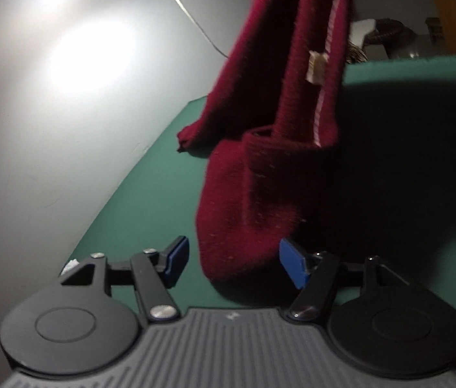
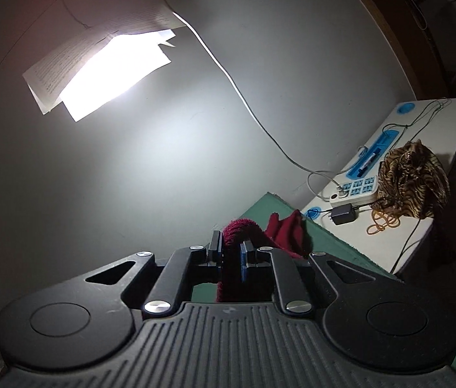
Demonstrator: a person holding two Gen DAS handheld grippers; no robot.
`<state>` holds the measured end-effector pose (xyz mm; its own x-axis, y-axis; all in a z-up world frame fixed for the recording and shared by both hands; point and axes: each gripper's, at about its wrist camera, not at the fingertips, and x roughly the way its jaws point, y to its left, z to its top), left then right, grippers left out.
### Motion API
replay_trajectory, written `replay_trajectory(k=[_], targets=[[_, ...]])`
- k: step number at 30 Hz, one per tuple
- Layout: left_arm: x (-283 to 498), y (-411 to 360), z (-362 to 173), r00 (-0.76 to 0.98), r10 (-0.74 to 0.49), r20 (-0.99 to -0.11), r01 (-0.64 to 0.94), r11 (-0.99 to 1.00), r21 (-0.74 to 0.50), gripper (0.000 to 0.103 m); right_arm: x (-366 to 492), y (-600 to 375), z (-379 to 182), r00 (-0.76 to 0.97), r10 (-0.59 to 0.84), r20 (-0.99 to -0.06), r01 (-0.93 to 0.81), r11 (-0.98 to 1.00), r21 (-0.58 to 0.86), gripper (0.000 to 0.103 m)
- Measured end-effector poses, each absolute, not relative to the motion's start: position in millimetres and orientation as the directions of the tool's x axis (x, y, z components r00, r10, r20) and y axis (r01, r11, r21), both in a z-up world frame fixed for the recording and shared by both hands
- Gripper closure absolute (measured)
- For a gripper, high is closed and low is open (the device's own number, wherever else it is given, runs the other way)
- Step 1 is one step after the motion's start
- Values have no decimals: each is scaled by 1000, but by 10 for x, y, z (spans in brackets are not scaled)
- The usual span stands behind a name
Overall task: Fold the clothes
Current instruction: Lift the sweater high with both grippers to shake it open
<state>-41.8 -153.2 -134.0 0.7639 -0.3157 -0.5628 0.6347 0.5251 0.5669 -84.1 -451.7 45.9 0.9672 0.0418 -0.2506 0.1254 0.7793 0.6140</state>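
A dark red knitted garment [image 1: 260,148] hangs down over the green table cover [image 1: 150,174], its lower end resting on the cover and a white label showing on an inner seam. My left gripper [image 1: 234,263] is open, with the garment's bottom fold lying between its blue fingertips [image 1: 176,258]. In the right wrist view my right gripper [image 2: 230,255] is shut on a bunched edge of the red garment [image 2: 237,226], lifted above the green table cover [image 2: 266,207]. More of the red cloth shows just beyond the fingers.
A grey wall [image 2: 163,161] runs along the table's far side, with a bright lamp and papers [image 2: 105,64] and a white cable [image 2: 244,97]. To the right a small white desk [image 2: 421,123] carries a power strip, a charger, rubber bands and a brown patterned cloth [image 2: 412,184].
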Motion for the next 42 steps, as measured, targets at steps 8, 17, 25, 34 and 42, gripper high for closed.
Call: replay_trajectory(k=[8, 17, 25, 34, 42], targets=[[-88, -1905, -1670, 803, -190, -565, 550, 600, 581, 59, -801, -4666, 458, 971, 72, -227, 77, 807, 585, 92], [344, -1428, -590, 880, -183, -438, 298, 931, 211, 88, -695, -4798, 703, 979, 120, -163, -12, 837, 547, 92], [-34, -884, 867, 970, -201, -135, 209, 976, 55, 88, -904, -4659, 1360, 979, 186, 76, -198, 828, 525, 93], [-856, -365, 2324, 982, -63, 179, 53, 997, 62, 86, -1483, -4394, 2323, 920, 195, 340, -335, 843, 421, 93], [-1474, -62, 2785, 969, 60, 240, -73, 996, 45, 84, -1954, -3983, 2645, 884, 215, 416, -367, 869, 331, 93]])
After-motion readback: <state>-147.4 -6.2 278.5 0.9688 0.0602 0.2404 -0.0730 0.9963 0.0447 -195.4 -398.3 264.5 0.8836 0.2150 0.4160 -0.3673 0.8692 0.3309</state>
